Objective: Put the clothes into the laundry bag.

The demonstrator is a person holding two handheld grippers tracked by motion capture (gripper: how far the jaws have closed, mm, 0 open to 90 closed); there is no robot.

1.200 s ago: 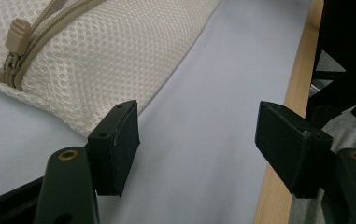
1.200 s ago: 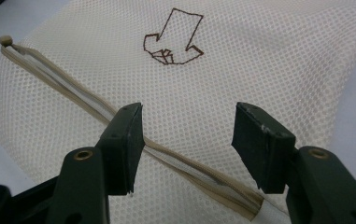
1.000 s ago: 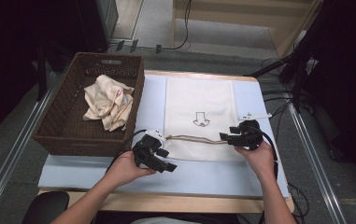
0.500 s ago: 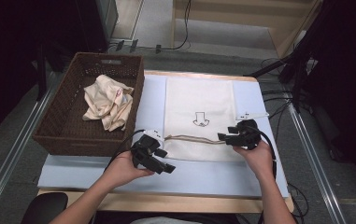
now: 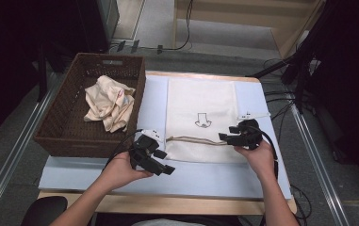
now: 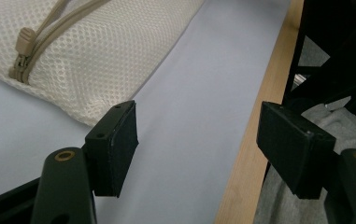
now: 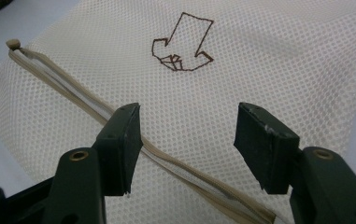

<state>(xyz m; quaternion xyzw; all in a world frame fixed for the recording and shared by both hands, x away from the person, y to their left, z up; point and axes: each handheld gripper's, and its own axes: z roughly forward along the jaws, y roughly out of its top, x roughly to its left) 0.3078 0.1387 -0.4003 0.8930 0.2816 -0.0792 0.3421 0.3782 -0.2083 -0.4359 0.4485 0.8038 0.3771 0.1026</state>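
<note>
A cream mesh bag [image 5: 200,106] lies flat on the pale blue mat, with a brown arrow drawing [image 7: 181,44] on it and a tan zipper [image 5: 196,139] across its near end. My right gripper [image 5: 228,133] hovers at the zipper's right end, open, with the zipper line [image 7: 73,88] passing under its left jaw [image 7: 192,126]. My left gripper [image 5: 164,161] is open beside the bag's near left corner, over bare mat, with nothing between its jaws [image 6: 199,130]. The zipper pull [image 6: 24,39] sits at that corner.
A brown wicker basket [image 5: 59,127] stands at the left with a crumpled cream cloth [image 5: 109,101] in it. The table's wooden front edge [image 6: 245,154] runs close behind the left gripper. Cables lie on the floor to the right.
The left gripper has drifted slightly toward the table's near edge. The right gripper and the bag have stayed where they were.
</note>
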